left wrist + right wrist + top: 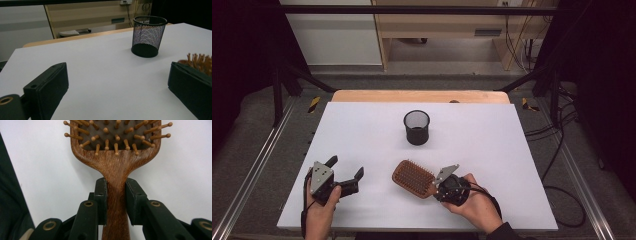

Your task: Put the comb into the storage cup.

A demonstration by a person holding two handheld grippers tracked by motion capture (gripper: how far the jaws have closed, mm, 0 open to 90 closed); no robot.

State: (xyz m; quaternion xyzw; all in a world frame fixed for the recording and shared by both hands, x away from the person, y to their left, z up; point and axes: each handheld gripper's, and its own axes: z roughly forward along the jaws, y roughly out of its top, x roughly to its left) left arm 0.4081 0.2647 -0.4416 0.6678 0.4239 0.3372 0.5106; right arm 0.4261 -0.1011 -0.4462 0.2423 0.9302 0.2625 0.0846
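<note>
Two grippers were in use at the white table [362, 125]. The right gripper [116, 195] was clamped on the handle of a wooden hairbrush [115, 160]: in the right gripper view both pads pressed against the sides of the handle just below the point where it widens into the head. The handle ran straight down between the fingers [101, 195] and passed out of sight under the gripper body. The brush head lay beyond the fingertips, bristles facing up, its wooden pins tipped with small knobs. In the high view the right gripper [439, 182] sat in the person's right hand [474, 200], with the hairbrush [413, 178] extending from the fingertips toward the left hand, over the table surface; whether it rested on the table or was slightly raised could not be told.

The left gripper [346, 171] had its fingers wide apart with nothing between them. In the left gripper view bare table showed between the two black fingers [50, 85], and the bristles of the hairbrush [198, 62] rose just behind the finger on the right side. The left hand [319, 210] held the gripper low over the near left part of the table.

A black mesh cup [416, 127] stood upright on the table, well ahead of both sets of fingertips and apart from the brush. In the left gripper view the mesh cup [148, 36] stood ahead and to the right of the open fingers.
</note>
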